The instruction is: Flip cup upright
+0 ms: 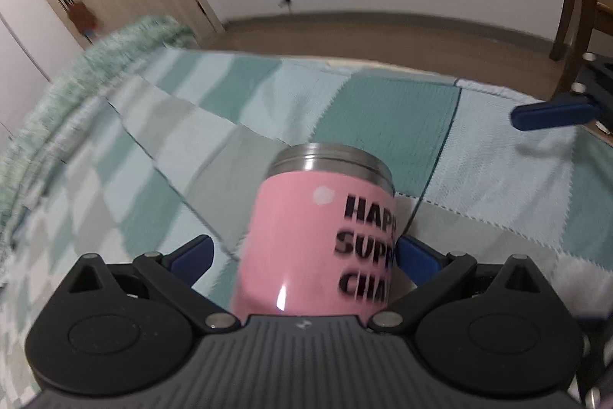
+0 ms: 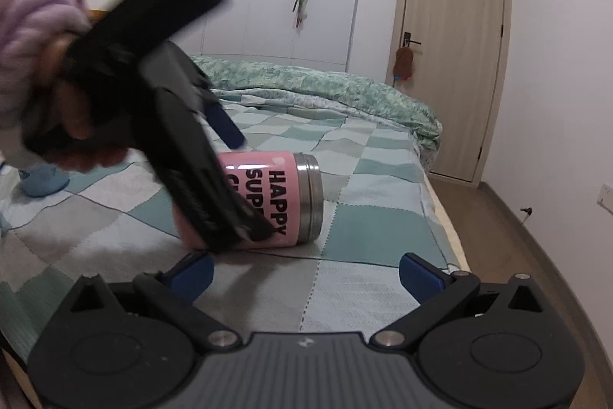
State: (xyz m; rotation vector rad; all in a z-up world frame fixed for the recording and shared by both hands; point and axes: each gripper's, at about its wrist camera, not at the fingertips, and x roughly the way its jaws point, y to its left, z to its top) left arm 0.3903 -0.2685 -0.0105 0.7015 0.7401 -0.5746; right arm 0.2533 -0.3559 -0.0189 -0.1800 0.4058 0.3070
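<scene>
The pink cup lies on its side; my left gripper stands open around it, my right gripper open and empty.

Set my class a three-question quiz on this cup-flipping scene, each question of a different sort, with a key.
1. Fill in: the right claw is open and holds ____.
2. True or false: the pink cup stands upright on the checked bedspread.
3. Which claw has a finger on either side of the cup? A. left claw B. right claw C. neither

Key: 1. nothing. 2. False: it lies on its side. 3. A.
</scene>
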